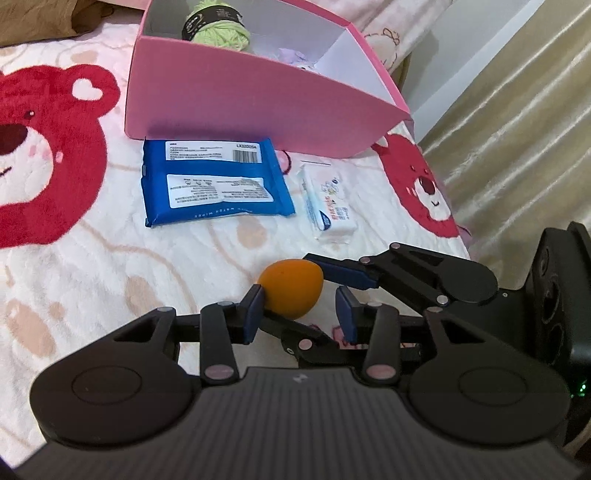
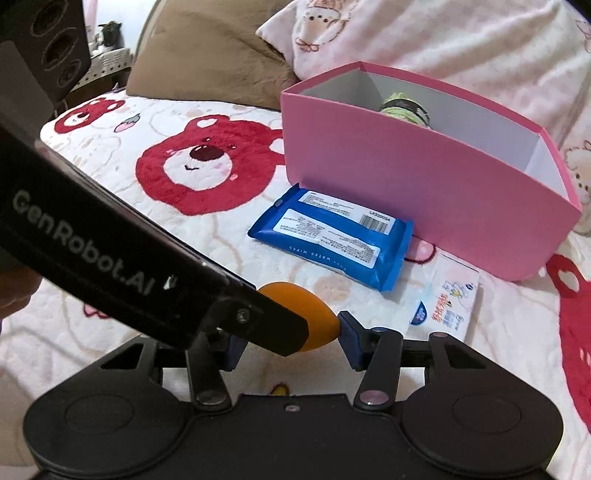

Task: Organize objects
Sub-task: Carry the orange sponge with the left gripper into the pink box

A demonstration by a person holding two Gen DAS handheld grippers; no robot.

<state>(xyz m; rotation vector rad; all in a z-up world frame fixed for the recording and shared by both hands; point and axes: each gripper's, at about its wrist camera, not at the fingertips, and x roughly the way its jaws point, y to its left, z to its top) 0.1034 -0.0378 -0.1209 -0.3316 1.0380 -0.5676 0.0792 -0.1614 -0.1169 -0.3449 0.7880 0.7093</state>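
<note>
An orange egg-shaped sponge [image 1: 291,291] lies on the bear-print blanket. My left gripper [image 1: 300,314] is open, its left pad touching the sponge and its right pad apart. My right gripper [image 1: 295,291] reaches in from the right and straddles the sponge. In the right wrist view the sponge [image 2: 314,325] sits between my right gripper's [image 2: 291,341] fingers, partly hidden by the left gripper's body; the right finger [image 2: 349,330] touches its tip. Beyond lie a blue wet-wipes pack [image 1: 218,181] and a white tissue pack [image 1: 328,206].
A pink box [image 1: 258,96] stands behind the packs, holding green yarn [image 1: 218,26] and a purple item. The bed edge and a curtain [image 1: 517,129] are to the right. A brown pillow [image 2: 210,55] lies at the back.
</note>
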